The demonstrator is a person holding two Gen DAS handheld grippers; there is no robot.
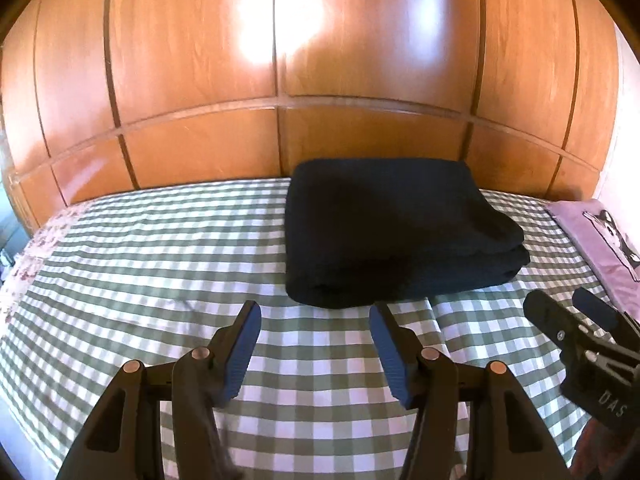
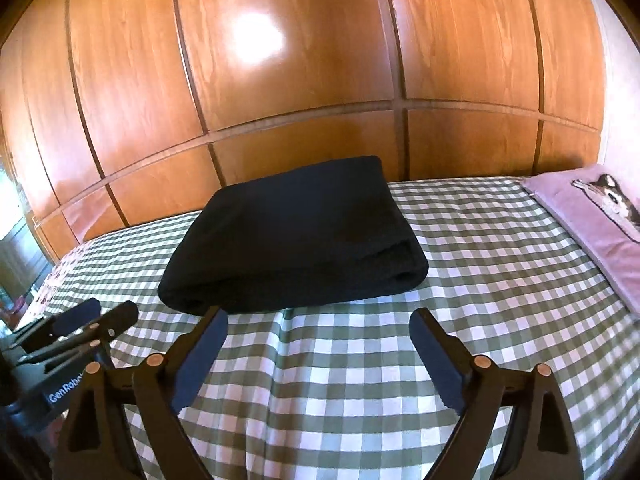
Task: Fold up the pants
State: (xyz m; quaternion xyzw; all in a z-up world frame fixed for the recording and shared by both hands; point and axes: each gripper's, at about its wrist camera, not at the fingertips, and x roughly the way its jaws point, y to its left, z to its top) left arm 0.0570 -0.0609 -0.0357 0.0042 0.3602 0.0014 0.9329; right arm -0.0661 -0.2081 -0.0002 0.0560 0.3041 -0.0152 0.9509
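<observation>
The dark pants [image 1: 392,232] lie folded into a thick rectangular stack on the green-and-white checked bed sheet [image 1: 160,248]. They appear in the right wrist view too, pants [image 2: 292,236] resting flat near the wardrobe side of the bed. My left gripper [image 1: 316,310] hovers open just short of the stack's near edge, nothing between its blue pads. My right gripper [image 2: 318,314] is open wide, also just short of the stack, holding nothing. Each gripper shows in the other's view: the right gripper [image 1: 560,304] at the right edge, the left gripper [image 2: 108,310] at the left edge.
A wooden panelled wardrobe [image 1: 280,60] stands right behind the bed. A lilac pillow with a dog print [image 2: 592,216] lies at the bed's right end. A floral cloth [image 1: 44,240] covers the bed's left end. Checked sheet [image 2: 360,380] stretches bare under both grippers.
</observation>
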